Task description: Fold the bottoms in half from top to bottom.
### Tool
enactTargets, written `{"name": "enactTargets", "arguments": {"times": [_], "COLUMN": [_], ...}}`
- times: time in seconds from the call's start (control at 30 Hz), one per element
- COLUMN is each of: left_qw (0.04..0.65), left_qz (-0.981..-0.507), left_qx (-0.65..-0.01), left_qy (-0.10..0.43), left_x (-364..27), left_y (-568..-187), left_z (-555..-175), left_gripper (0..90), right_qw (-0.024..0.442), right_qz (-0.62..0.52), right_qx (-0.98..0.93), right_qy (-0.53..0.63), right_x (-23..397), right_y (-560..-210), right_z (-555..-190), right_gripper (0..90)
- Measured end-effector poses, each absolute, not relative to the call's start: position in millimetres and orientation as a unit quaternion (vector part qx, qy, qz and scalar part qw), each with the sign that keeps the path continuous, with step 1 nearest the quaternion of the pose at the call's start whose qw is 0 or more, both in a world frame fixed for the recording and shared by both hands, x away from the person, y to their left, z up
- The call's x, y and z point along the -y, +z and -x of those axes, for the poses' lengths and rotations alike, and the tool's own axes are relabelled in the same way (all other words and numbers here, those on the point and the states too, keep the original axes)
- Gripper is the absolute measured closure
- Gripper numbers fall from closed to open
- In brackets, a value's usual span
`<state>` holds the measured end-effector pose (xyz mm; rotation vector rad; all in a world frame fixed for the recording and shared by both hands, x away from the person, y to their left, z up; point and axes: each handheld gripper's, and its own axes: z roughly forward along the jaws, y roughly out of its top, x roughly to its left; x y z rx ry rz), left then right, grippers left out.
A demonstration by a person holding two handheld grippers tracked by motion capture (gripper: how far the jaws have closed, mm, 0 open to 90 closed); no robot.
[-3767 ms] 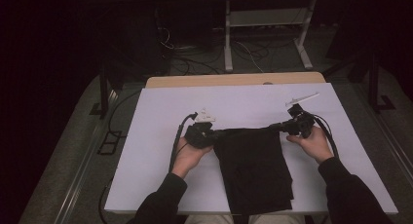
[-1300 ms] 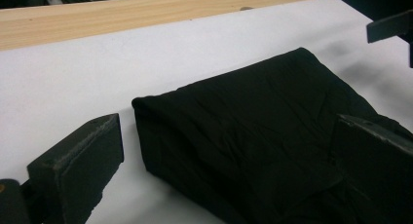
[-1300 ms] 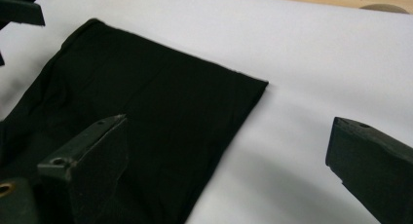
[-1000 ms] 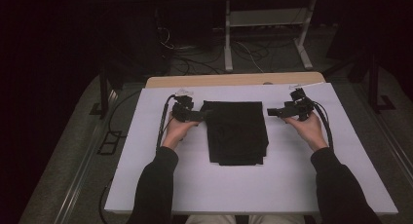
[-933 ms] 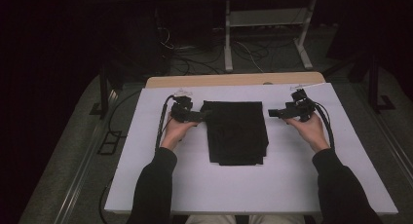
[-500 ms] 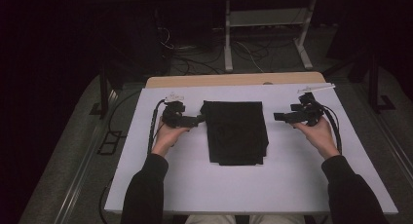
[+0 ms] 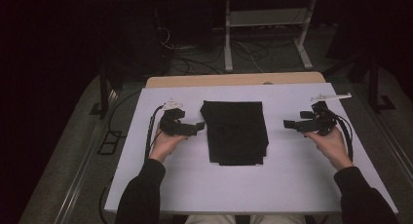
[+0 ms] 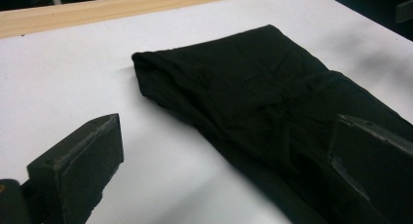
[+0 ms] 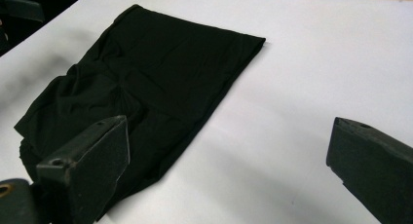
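Observation:
A folded black garment lies flat in the middle of the white table. My left gripper rests just left of the garment's left edge, apart from it, jaws pointing at it. In the left gripper view the jaws stand wide with nothing between them, the black cloth lying ahead. My right gripper sits to the right of the garment with a gap of bare table between. In the right gripper view its jaws are spread wide and empty, the garment ahead to the left.
The white table top overlies a wooden board whose far edge shows beyond it. Behind the table stand a metal frame and loose cables on the dark floor. A white plastic piece juts out near the right gripper.
Both grippers let go of the garment's far corners and drew outward and toward the person. The garment lies folded shorter than 3.8 s ago and has stayed still since.

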<state>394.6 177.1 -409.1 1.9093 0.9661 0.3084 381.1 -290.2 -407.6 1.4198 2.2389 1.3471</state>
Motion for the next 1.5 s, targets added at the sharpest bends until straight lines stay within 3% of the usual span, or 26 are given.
{"name": "enactTargets", "arguments": {"times": [1.5], "left_qw": [0.499], "left_qz": [-0.786], "left_qx": [-0.347], "left_qy": [0.114], "left_x": [-199.3], "left_y": [-430.6], "left_z": [-298.1], "left_gripper": [0.0], "right_qw": [0.091], "right_qz": [-0.443], "right_qx": [-0.767], "right_qy": [0.455], "right_x": [286.3], "right_y": [-433.9], "right_z": [-283.4], "right_gripper": [0.3]}}
